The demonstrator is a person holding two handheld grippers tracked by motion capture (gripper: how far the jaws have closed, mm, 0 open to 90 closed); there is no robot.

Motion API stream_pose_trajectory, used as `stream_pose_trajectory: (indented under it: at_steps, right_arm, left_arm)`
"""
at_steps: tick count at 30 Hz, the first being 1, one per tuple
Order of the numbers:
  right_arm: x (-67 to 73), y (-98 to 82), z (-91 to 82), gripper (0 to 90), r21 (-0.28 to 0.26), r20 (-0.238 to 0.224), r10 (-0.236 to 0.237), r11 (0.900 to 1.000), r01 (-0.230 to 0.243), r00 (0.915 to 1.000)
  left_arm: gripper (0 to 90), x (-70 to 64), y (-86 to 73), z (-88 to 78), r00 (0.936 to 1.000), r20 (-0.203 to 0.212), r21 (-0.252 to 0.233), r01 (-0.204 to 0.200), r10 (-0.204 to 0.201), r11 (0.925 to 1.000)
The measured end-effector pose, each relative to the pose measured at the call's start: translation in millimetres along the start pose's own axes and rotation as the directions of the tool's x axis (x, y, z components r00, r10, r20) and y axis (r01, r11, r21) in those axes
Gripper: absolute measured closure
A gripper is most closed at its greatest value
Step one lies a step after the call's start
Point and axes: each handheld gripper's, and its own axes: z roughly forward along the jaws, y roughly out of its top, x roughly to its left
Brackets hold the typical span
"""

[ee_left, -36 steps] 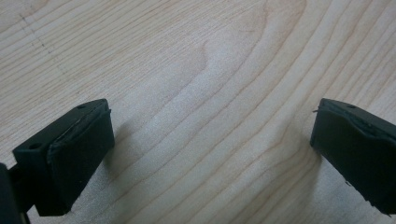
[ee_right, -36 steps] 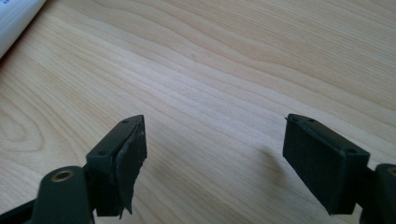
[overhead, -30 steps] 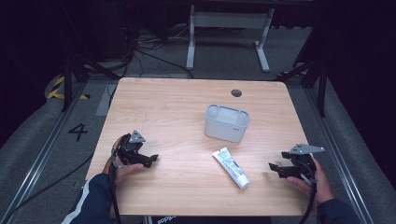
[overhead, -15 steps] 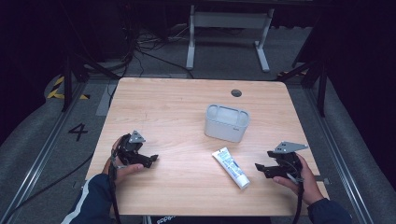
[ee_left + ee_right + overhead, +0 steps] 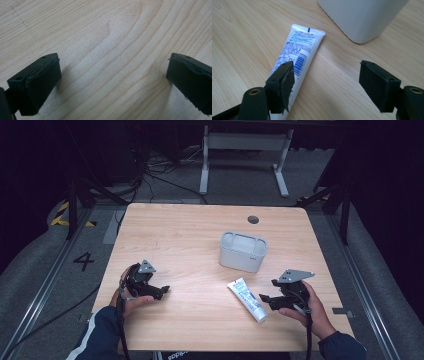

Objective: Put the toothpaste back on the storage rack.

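Now that the right gripper (image 5: 266, 298) has slid in from the right edge beside the white tube (image 5: 247, 299) at lower centre, its half-open, empty jaws narrow for a grasp; the left gripper (image 5: 161, 290) idles wide open.

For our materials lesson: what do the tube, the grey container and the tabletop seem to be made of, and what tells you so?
Tube: probably soft plastic, glossy white, with printed blue text, a barcode and a flat crimped end.
Grey container: apparently moulded plastic, matt pale grey, with smooth walls and rounded corners.
Table: light wood or wood-look laminate, satin finish; grain lines show, but which one is unclear.
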Motion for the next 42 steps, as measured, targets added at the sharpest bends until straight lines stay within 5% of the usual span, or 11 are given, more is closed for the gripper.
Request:
stream_pose_trajectory:
  at_steps: [21, 38, 42]
  right_arm:
    - [36.1, 28.0, 42.4, 28.3, 0.084, -0.076, -0.102, 0.991, 0.108, 0.9919]
    - [29.1, 29.4, 66.4, 32.4, 0.2, -0.061, -0.05, 0.978, 0.061, 0.9969]
    - [30.4, 30.5, 71.8, 31.9, 0.246, -0.064, -0.046, 0.967, 0.06, 0.9969]
  left_arm:
    - [0.2, 0.2, 0.1, 0.1, 1.0, 0.001, 0.0, -0.001, 0.001, 1.0]
    - [0.2, 0.9, 1.1, 1.1, 0.9999, -0.003, -0.007, -0.012, 0.012, 0.9999]
    - [0.2, 0.8, 1.0, 1.1, 0.9999, -0.003, -0.008, -0.012, 0.012, 0.9999]
